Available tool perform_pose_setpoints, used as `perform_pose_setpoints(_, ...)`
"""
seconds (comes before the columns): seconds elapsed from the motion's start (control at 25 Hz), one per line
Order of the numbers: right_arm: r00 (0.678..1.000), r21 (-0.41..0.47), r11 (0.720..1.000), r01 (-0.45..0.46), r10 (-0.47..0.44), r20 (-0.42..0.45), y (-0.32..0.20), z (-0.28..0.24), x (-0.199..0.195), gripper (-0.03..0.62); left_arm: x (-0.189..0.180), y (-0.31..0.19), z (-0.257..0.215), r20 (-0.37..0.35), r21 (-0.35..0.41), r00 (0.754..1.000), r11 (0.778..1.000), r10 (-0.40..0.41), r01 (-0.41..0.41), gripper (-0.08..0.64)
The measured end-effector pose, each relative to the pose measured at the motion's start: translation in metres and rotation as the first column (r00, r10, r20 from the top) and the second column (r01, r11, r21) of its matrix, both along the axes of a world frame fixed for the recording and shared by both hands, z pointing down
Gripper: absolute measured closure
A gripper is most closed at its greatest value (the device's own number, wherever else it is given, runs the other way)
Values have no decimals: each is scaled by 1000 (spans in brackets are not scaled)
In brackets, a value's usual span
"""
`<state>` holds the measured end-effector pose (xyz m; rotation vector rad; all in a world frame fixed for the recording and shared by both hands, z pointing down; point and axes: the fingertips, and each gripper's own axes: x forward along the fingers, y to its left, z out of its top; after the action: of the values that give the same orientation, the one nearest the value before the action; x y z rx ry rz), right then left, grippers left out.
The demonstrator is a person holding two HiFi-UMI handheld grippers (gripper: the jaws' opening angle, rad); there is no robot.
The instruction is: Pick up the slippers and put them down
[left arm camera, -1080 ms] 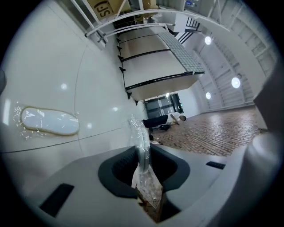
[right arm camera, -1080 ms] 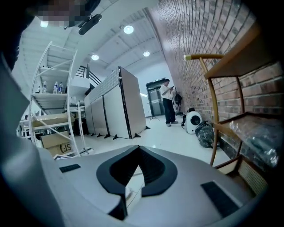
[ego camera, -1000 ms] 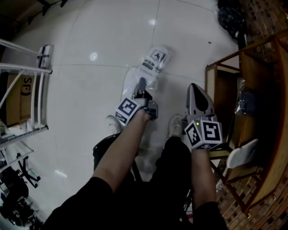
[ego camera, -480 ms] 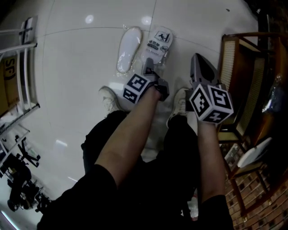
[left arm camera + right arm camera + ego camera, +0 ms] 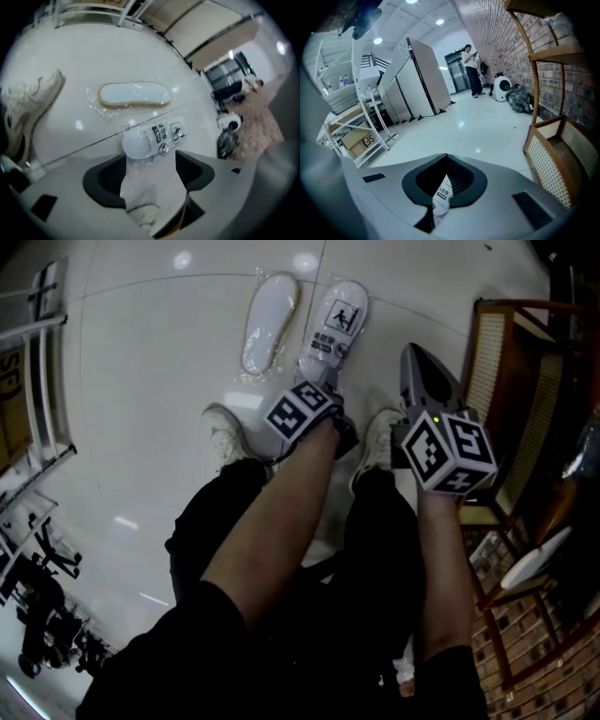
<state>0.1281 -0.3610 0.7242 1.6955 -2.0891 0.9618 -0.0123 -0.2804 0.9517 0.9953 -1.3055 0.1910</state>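
Two flat white slippers were seen lying side by side on the pale tiled floor (image 5: 159, 371), each sealed in clear, crinkled film: a plain slipper (image 5: 270, 322) and, just beside it, a labelled slipper (image 5: 152, 139) with a printed sticker on its sole. The left gripper (image 5: 151, 161) was pointed steeply down at the labelled slipper. Its jaws had just been opening and were spread wide, with the near end of that slipper at their tips and nothing pressed by either pad. Whether loose film reached between the jaws could not be told from the left gripper view, as the white there may have been only floor. The right gripper (image 5: 412, 354) was held off to the side above the floor, its jaws drawn almost together on nothing, with the labelled slipper glimpsed through the thin gap. The slippers were judged to be very light, thin and soft, so they would be expected to bend or droop if lifted by one end. The film was judged slippery and likely to slide or bunch under the pads. A hold across the sole's edge near the heel or the middle, deep enough that the sole itself and not just the film was pinched, was judged the safest. Little squeeze would be needed, and no damage was thought likely from a firm grip.
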Motion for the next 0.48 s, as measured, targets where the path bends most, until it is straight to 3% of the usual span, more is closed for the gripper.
perform_pose_setpoints(0.04,1000,-10,1000,5,-5,-2,1,2,-3,584,4,8,2,35,-40,993,993,111,-110,229)
perform_pose_setpoints(0.16,1000,-35,999,17,-17,-7,3,9,-6,584,27,18,-2,59,-71,924,925,378,-374,229)
perform_pose_setpoints(0.24,1000,-46,999,11,-11,-12,4,14,-3,584,39,14,-9,48,-48,895,896,443,-441,229)
perform_pose_setpoints(0.32,1000,-55,998,-2,1,-25,6,16,5,584,42,6,-15,57,-24,880,882,471,-471,229)
perform_pose_setpoints(0.4,998,-59,998,-24,21,-54,5,13,13,584,35,-8,-26,124,0,845,852,520,-524,230)
perform_pose_setpoints(0.48,996,-55,997,-55,51,-73,3,6,18,584,24,-31,-46,231,43,788,804,570,-594,232)
